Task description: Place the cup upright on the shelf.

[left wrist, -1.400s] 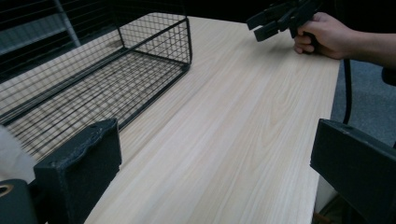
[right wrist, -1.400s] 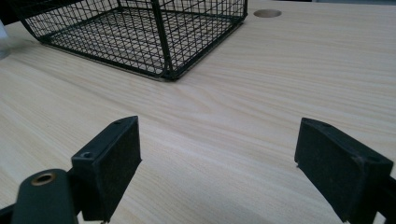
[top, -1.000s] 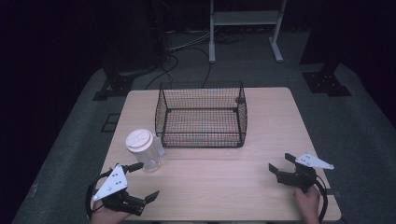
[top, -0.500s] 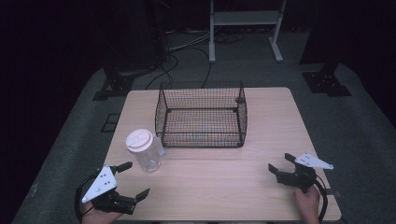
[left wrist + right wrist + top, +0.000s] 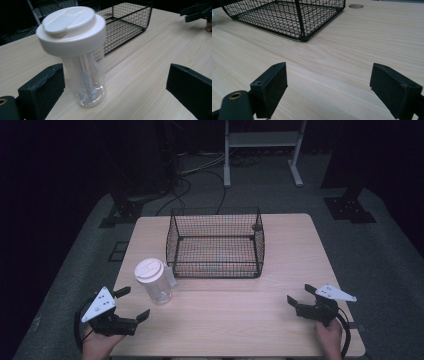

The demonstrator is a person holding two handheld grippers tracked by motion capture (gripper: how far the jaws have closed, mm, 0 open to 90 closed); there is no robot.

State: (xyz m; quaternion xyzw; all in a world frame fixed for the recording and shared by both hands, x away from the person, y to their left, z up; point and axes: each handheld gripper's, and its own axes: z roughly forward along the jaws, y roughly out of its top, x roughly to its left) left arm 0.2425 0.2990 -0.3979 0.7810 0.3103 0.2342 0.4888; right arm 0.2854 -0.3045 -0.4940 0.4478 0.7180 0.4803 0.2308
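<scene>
The high view looks forward and down from above the near edge of the table (image 5: 220, 320), far enough back to take in the whole top and the floor beyond. The left gripper view sits low at the table's 7 o'clock corner, facing toward 1 o'clock, very close to the cup (image 5: 80, 55). The right gripper view sits low near 5 o'clock, facing toward 11 o'clock, close over the wood. Both gripper views share the wire basket (image 5: 287, 15), which stands at 12 o'clock in the high view.
</scene>
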